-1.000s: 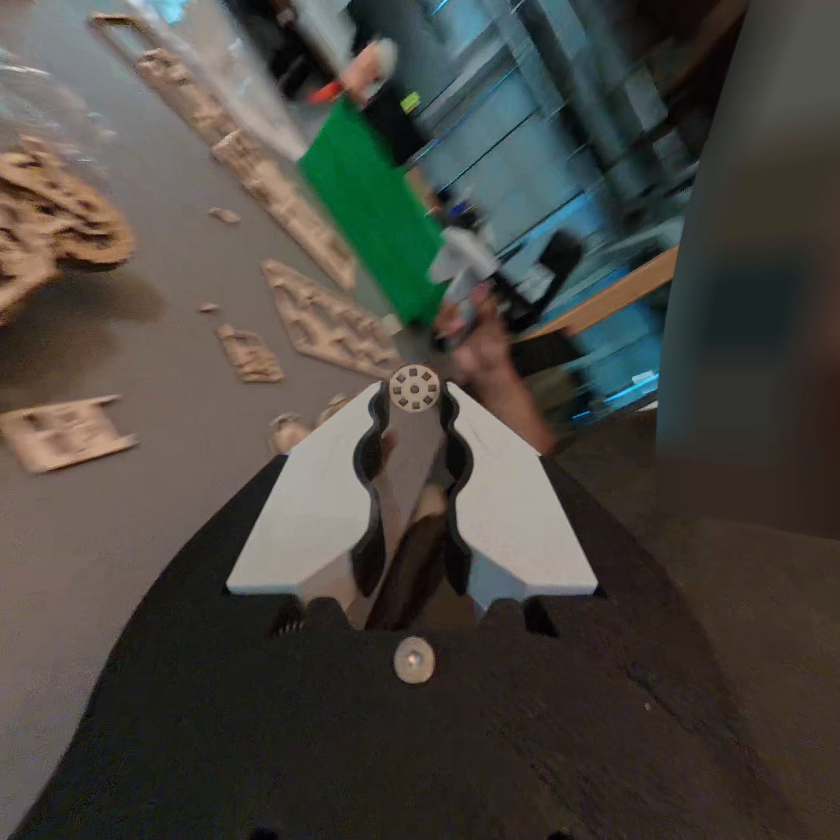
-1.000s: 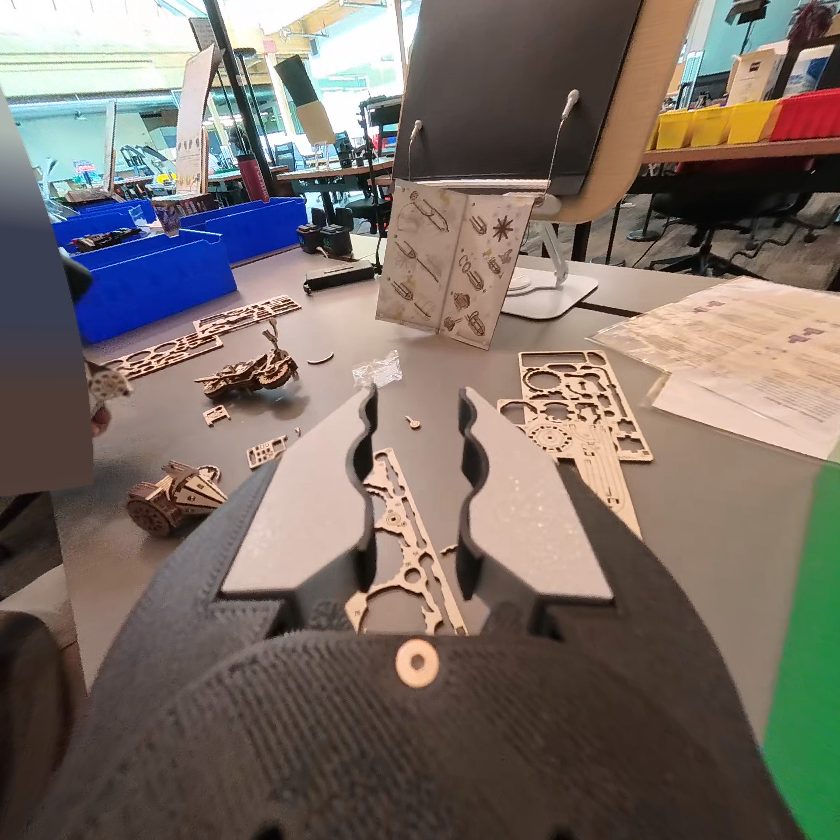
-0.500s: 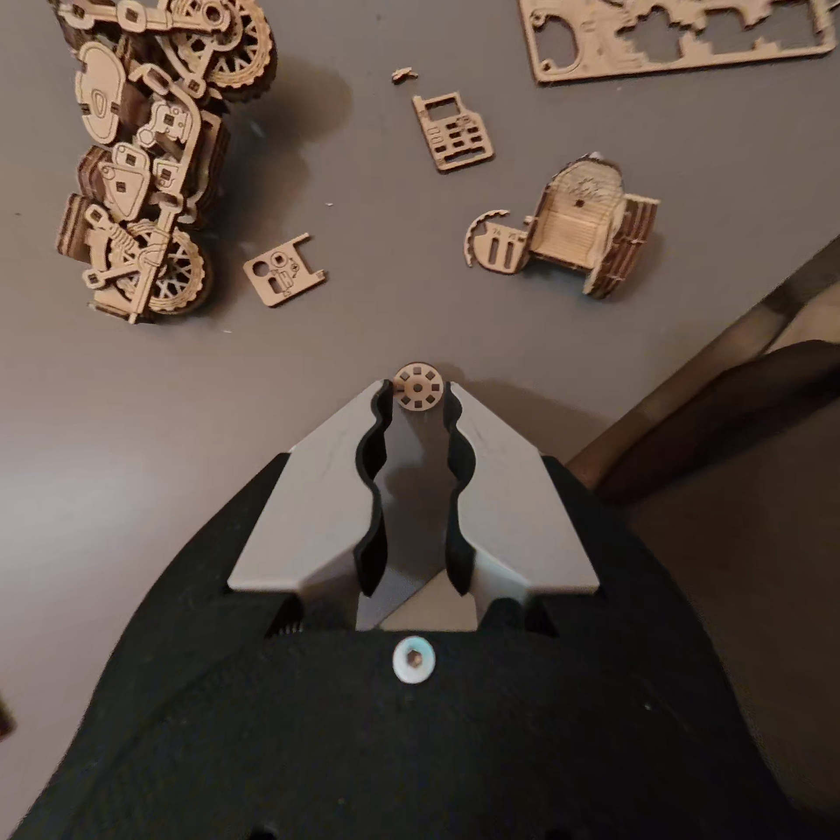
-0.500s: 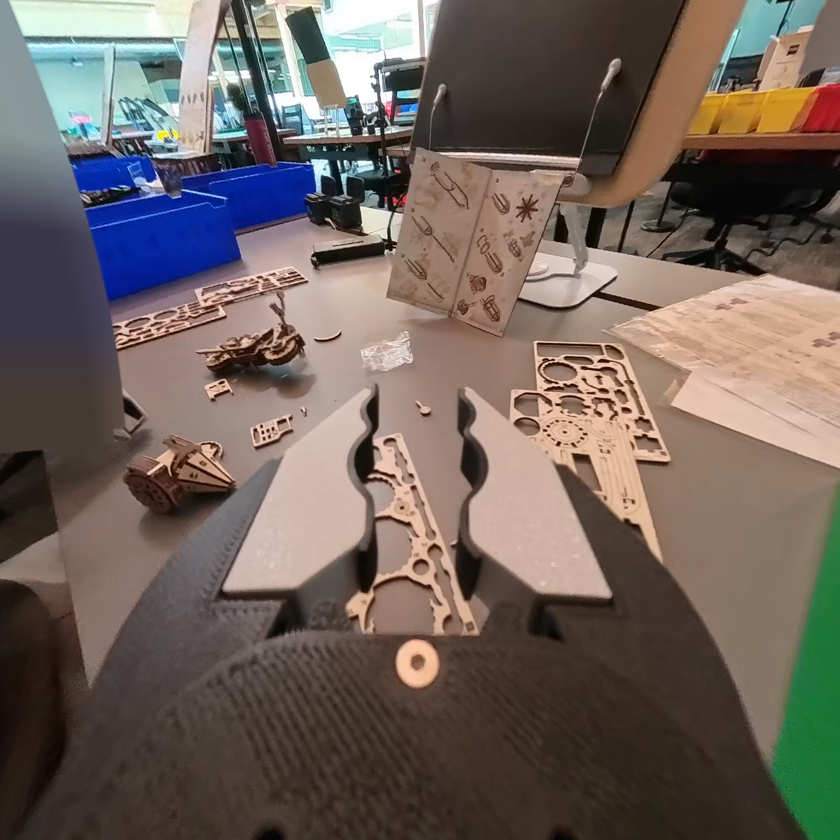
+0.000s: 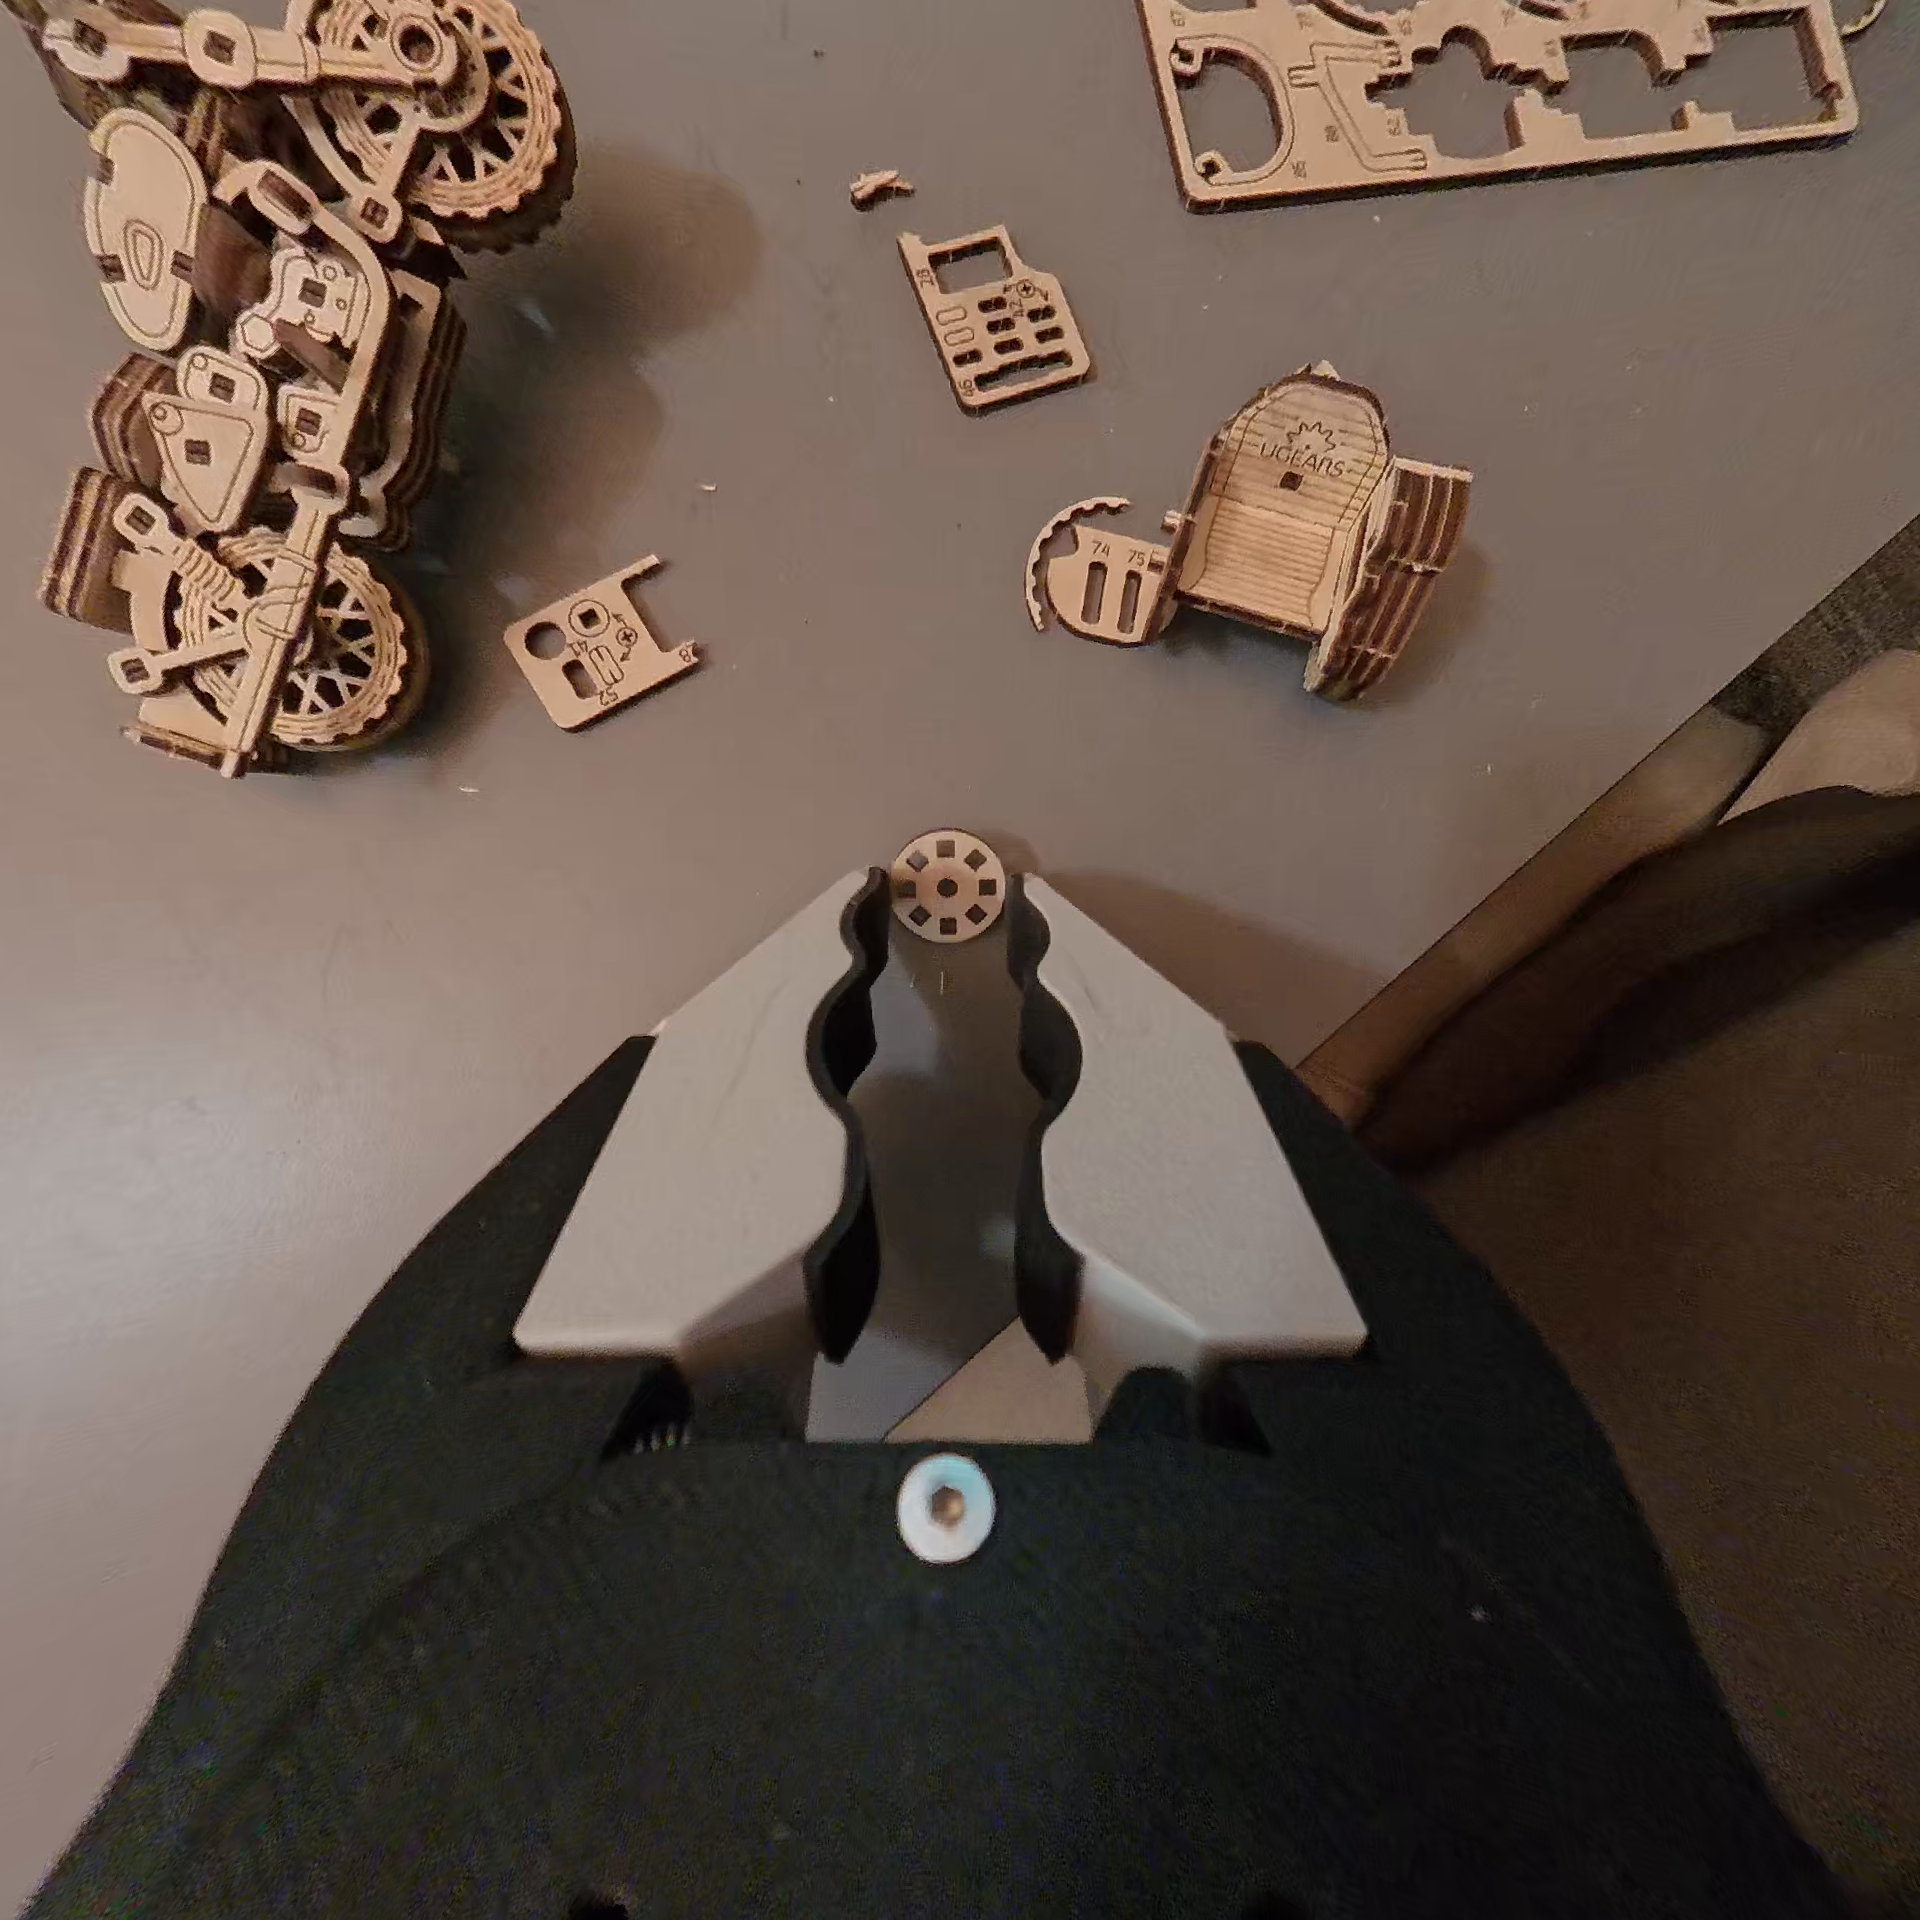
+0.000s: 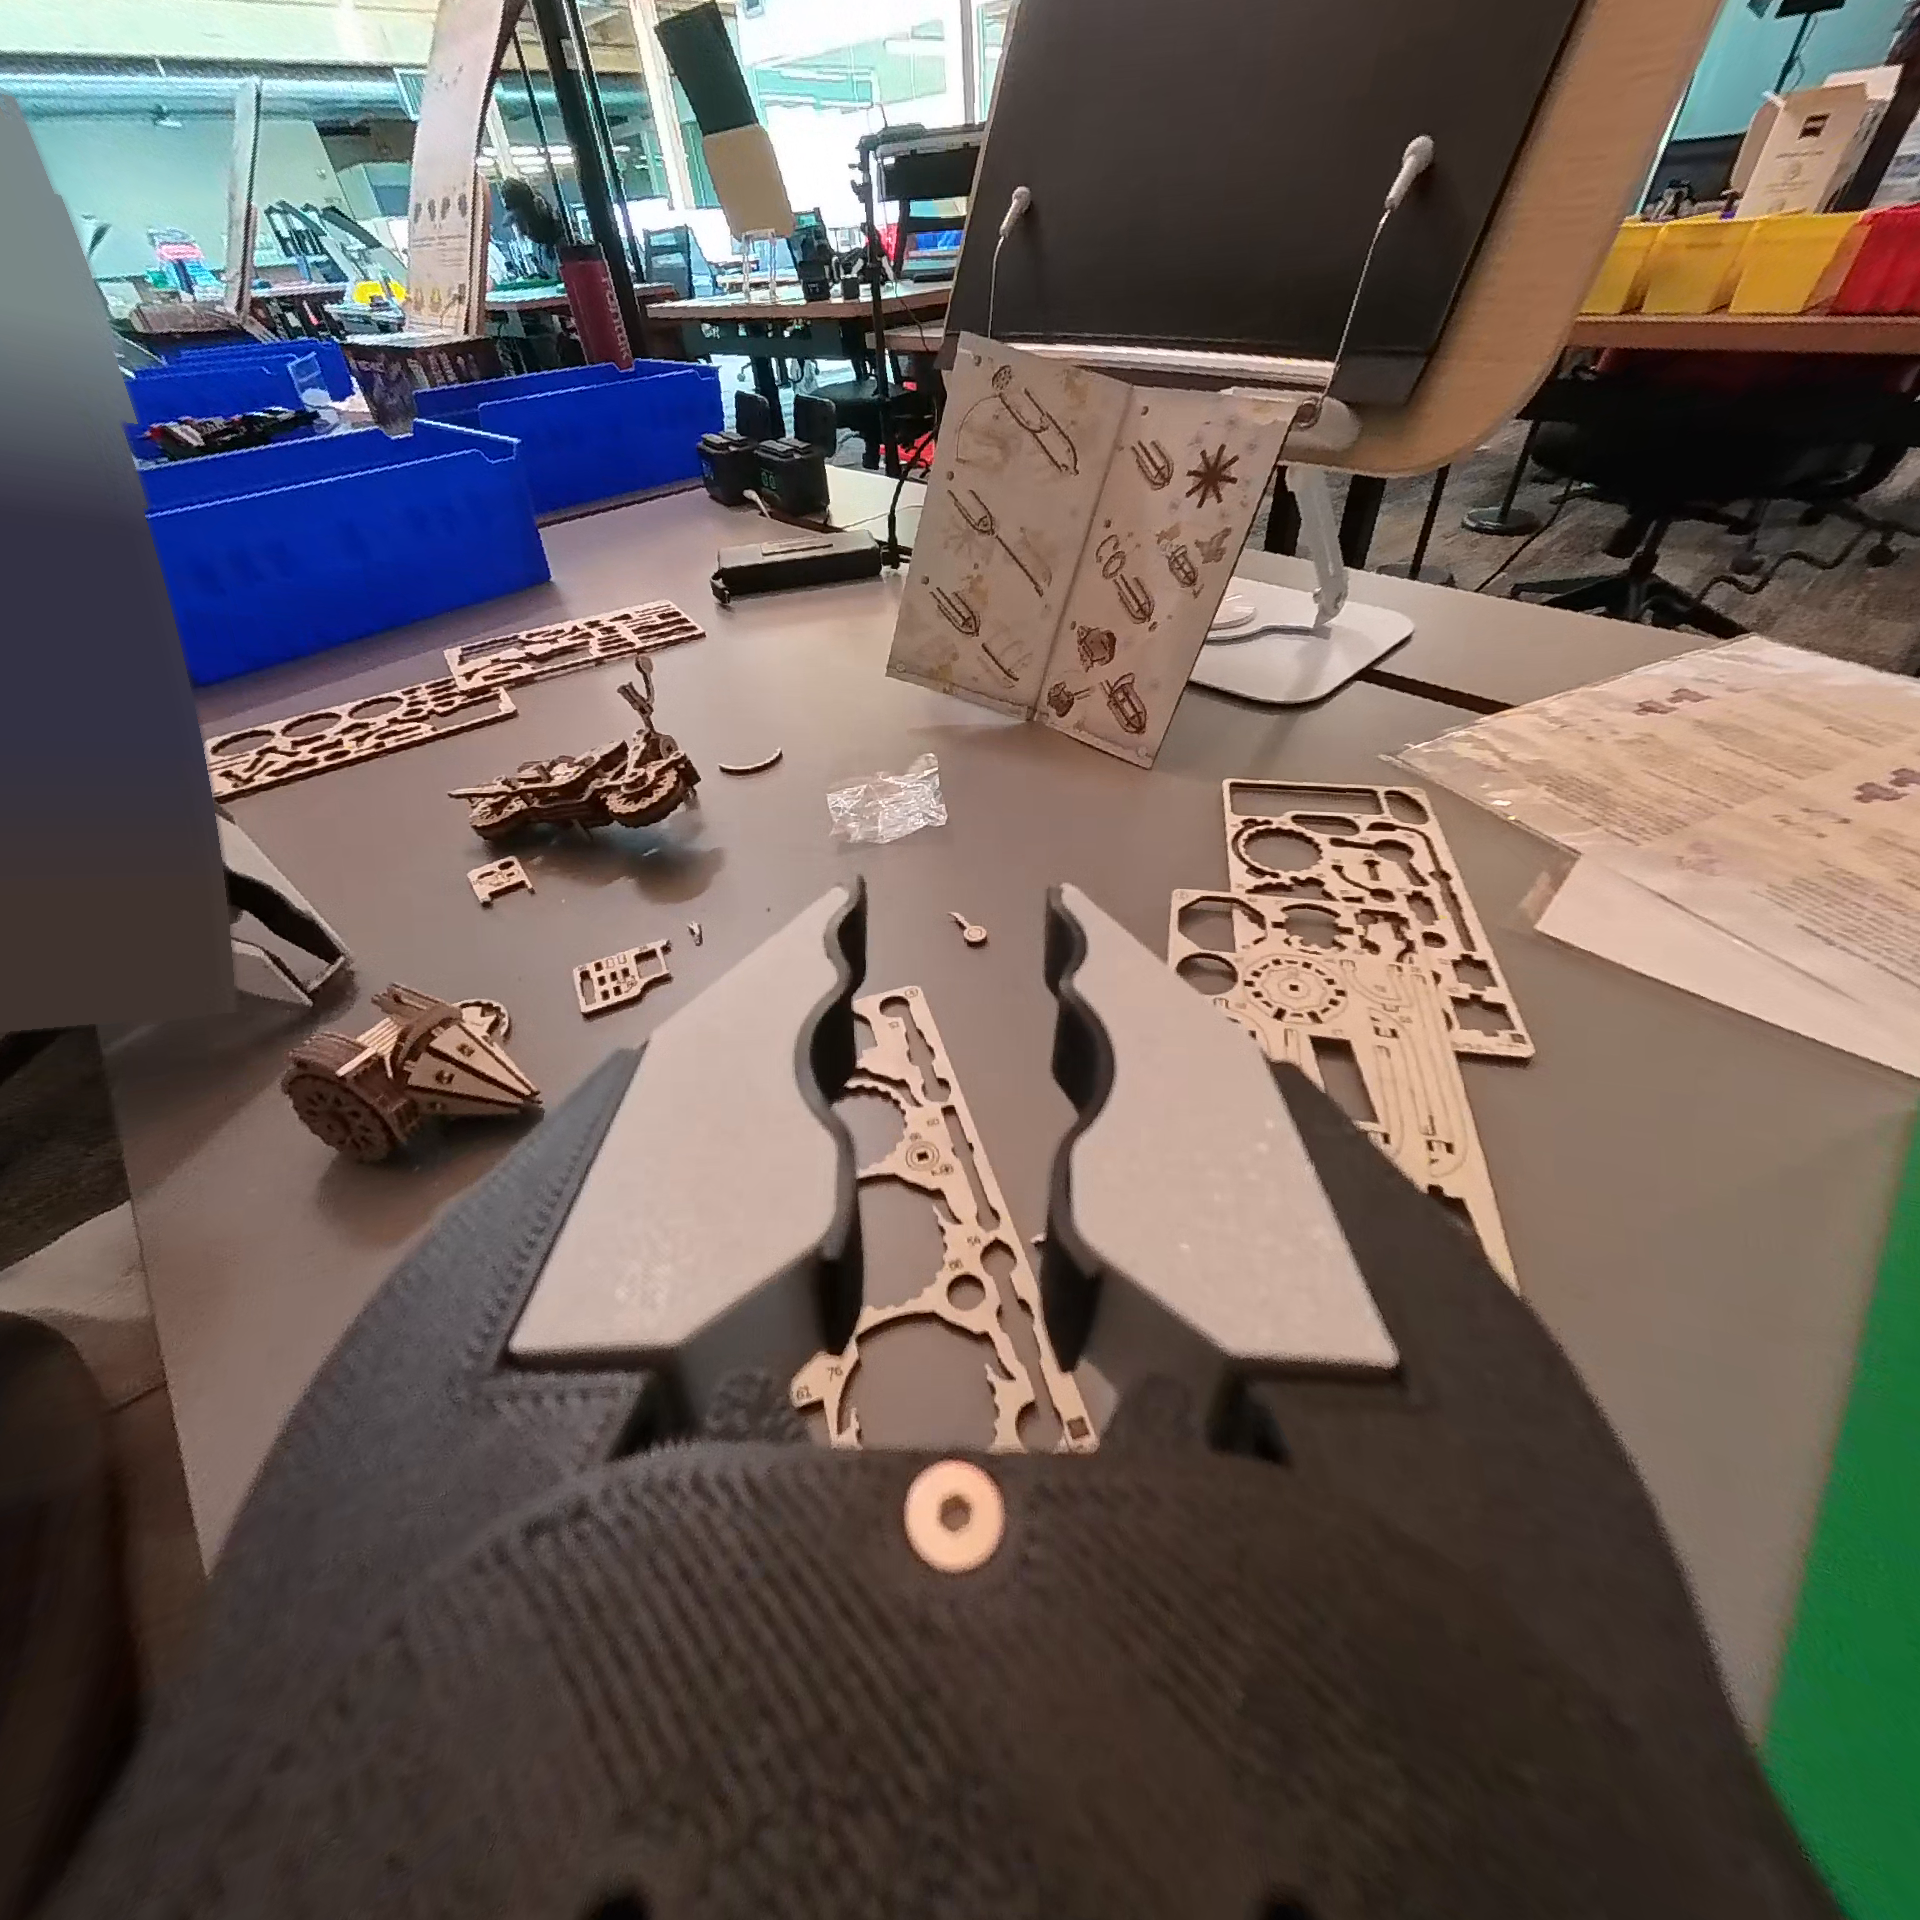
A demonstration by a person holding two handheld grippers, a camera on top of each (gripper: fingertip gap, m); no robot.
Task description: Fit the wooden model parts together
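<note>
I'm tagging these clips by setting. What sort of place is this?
Probably a shared workshop or makerspace: blue storage bins on the grey table, more worktables behind, yellow bins on a shelf.

Each hand-held gripper (image 5: 948, 894) (image 6: 956, 914) has a ribbed black printed body, pale grey wedge fingers (image 5: 727, 1143) with wavy black pads, one silver screw (image 5: 945, 1522).

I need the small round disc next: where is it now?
In the left wrist view, the round disc sits pinched at the left claw's tips, over the grey table.
</note>
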